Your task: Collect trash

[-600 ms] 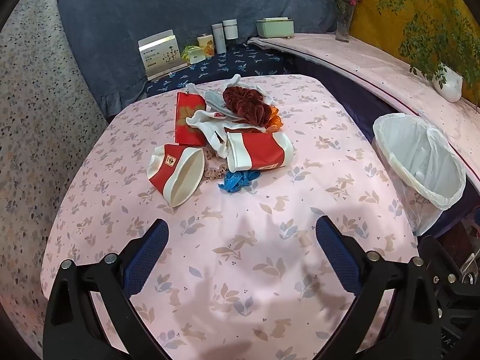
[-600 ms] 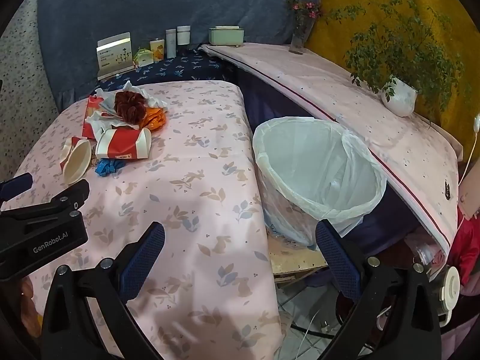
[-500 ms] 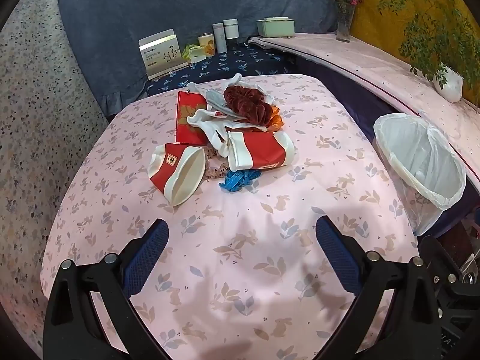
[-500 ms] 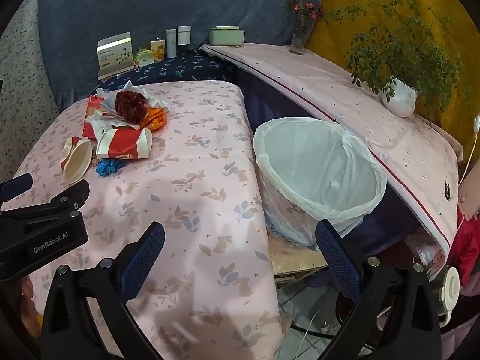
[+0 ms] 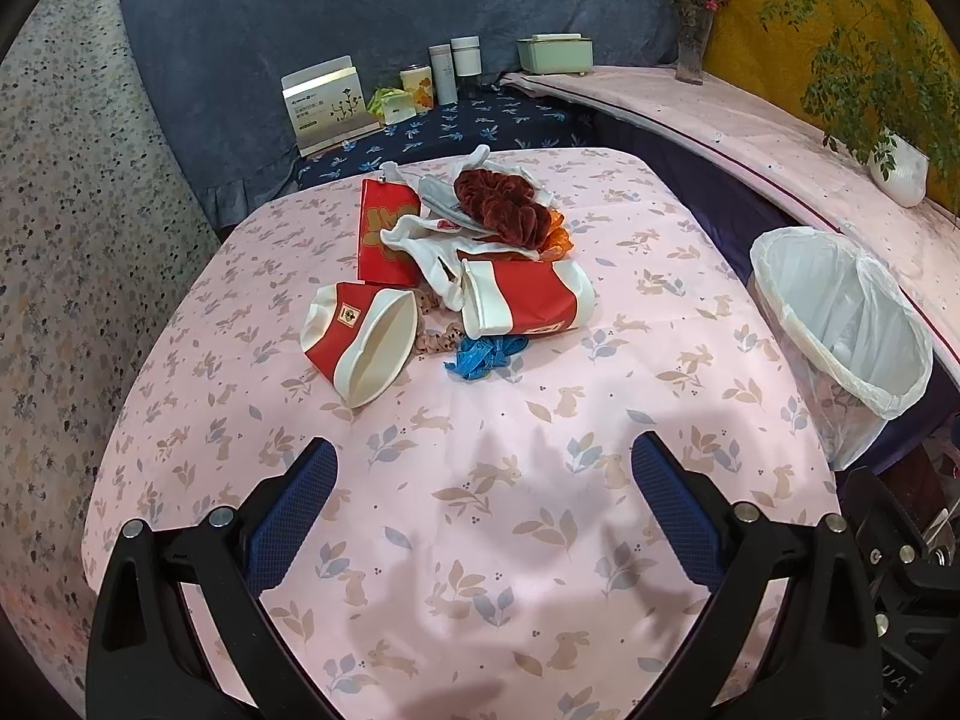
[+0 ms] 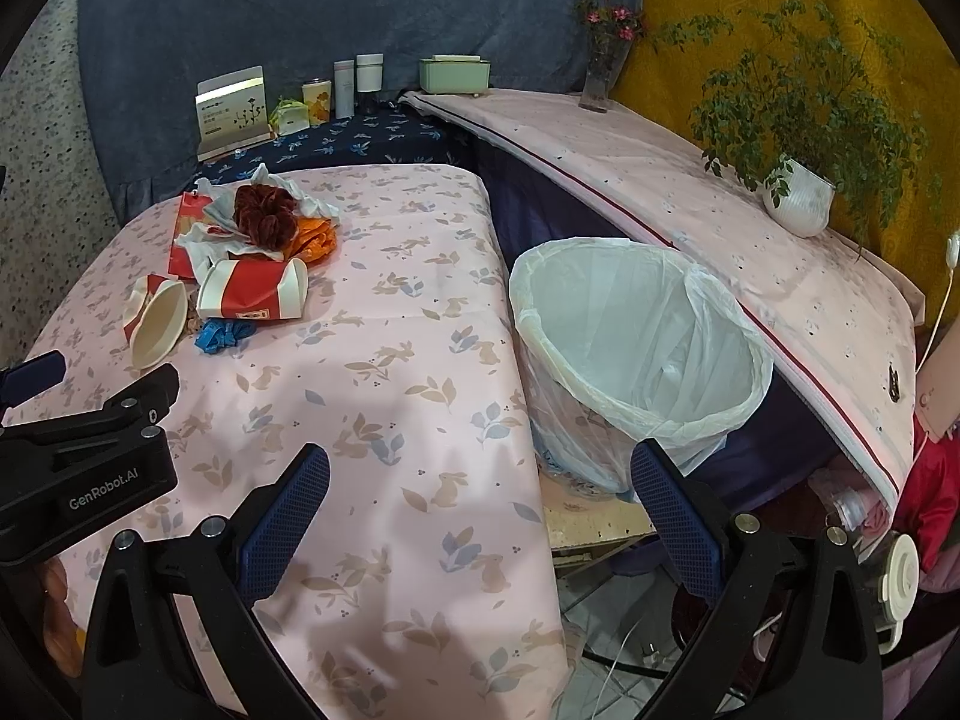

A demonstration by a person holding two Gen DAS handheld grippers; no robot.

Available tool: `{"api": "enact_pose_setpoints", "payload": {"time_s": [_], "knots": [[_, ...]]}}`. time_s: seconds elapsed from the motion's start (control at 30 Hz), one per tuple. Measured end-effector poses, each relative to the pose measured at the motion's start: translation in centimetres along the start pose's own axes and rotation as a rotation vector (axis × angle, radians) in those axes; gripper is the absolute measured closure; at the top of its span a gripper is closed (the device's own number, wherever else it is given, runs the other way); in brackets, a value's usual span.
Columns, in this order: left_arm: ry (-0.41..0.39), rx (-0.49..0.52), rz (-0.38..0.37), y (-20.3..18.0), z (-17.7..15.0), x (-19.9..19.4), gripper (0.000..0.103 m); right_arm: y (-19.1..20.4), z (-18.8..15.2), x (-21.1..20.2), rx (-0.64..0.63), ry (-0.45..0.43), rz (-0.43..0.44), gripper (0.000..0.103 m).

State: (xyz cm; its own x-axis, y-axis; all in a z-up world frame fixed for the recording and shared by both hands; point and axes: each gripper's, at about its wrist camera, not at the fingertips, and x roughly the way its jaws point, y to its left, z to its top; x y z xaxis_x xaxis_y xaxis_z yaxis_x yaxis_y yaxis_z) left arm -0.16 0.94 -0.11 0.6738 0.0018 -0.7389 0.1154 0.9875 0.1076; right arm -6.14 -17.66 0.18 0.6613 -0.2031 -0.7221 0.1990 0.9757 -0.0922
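Pink rabbit-print tablecloth (image 5: 480, 510) holds my trash, left to right: a crushed paper cup (image 5: 360, 348), light and flimsy, best pinched at its rim, then the lined bin (image 5: 840, 330); both my left gripper (image 5: 483, 504) and right gripper (image 6: 480, 504) gape empty.

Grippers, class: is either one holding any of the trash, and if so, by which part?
Nothing is held. The left gripper and right gripper are both open and empty above the table; the trash pile lies untouched.
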Motion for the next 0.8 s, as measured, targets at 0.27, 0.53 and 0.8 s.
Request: {"api": "enact_pose_setpoints", "payload": {"time_s": [0.27,0.53,0.8], "knots": [[-0.003,-0.002,0.002,0.1,-0.1,-0.3,0.009,0.3,0.2,-0.4,-0.004,-0.005,-0.001,0.007],[-0.004,-0.009,0.009,0.1,0.2,-0.7,0.009,0.5,0.4,-0.9,-0.003,-0.016,-0.002,0.007],[-0.008,-0.017,0.010,0.1,0.2,-0.9,0.009,0.1,0.4,-1.1,0.003,-0.022,-0.005,0.007]]}}
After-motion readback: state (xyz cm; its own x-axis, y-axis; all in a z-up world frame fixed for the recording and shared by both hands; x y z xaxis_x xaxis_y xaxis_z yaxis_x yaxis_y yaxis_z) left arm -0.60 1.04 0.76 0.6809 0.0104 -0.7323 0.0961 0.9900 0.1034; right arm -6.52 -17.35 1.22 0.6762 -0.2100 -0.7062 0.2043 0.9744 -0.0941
